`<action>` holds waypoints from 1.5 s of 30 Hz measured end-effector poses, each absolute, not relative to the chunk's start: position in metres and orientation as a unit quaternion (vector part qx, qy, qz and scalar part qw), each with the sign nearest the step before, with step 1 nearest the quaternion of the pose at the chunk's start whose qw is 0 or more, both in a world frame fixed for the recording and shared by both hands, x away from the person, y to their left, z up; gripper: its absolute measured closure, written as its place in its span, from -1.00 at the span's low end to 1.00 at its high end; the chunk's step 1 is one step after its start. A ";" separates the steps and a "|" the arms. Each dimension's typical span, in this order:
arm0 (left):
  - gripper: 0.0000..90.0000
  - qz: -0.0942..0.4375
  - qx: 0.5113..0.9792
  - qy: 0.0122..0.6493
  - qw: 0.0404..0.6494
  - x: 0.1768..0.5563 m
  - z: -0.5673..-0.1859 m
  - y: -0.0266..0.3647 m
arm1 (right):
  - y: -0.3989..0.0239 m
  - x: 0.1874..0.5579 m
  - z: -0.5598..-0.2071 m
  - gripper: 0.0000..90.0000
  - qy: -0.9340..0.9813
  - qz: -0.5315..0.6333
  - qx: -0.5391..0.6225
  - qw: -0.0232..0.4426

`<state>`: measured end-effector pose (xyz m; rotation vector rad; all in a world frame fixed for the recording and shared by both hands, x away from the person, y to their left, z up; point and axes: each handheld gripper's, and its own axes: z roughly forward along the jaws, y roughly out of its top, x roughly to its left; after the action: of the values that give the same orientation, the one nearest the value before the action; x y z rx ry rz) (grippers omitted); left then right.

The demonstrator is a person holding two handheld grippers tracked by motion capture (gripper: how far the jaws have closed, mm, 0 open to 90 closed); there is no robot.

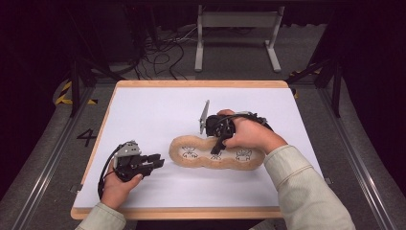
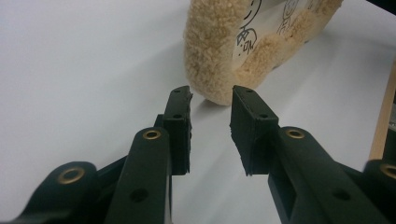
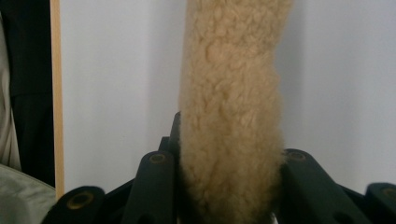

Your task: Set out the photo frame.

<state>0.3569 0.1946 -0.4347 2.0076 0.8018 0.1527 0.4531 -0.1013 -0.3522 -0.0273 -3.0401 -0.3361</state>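
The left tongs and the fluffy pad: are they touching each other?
Apart. In the left gripper view, the left tongs stand open, just short of the fluffy pad, with white table showing between the jaw tips and the pad's end.

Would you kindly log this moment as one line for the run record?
left gripper: open, empty, beside fleece-edged pad's end | right gripper: shut on fleece-edged pad's rim | pad: flat on white table
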 end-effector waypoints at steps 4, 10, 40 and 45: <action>0.53 0.062 0.818 0.328 0.469 0.357 -0.435 0.194 | -0.103 0.453 -0.353 0.53 -0.993 -0.114 -0.009 0.042; 0.53 0.061 0.818 0.326 0.469 0.357 -0.435 0.194 | -0.105 0.456 -0.353 0.25 -0.990 -0.130 -0.033 0.038; 0.14 0.076 0.810 0.346 0.467 0.349 -0.430 0.209 | -0.207 0.413 -0.298 -0.31 -0.946 -0.257 -0.177 -0.092; 0.09 0.079 0.806 0.354 0.468 0.349 -0.431 0.216 | -0.227 0.407 -0.297 -0.32 -0.939 -0.265 -0.194 -0.102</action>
<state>0.3485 0.2159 -0.4306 1.9769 0.8688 0.1927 0.4072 -0.2265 -0.2967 -0.6522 -3.1582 -0.8926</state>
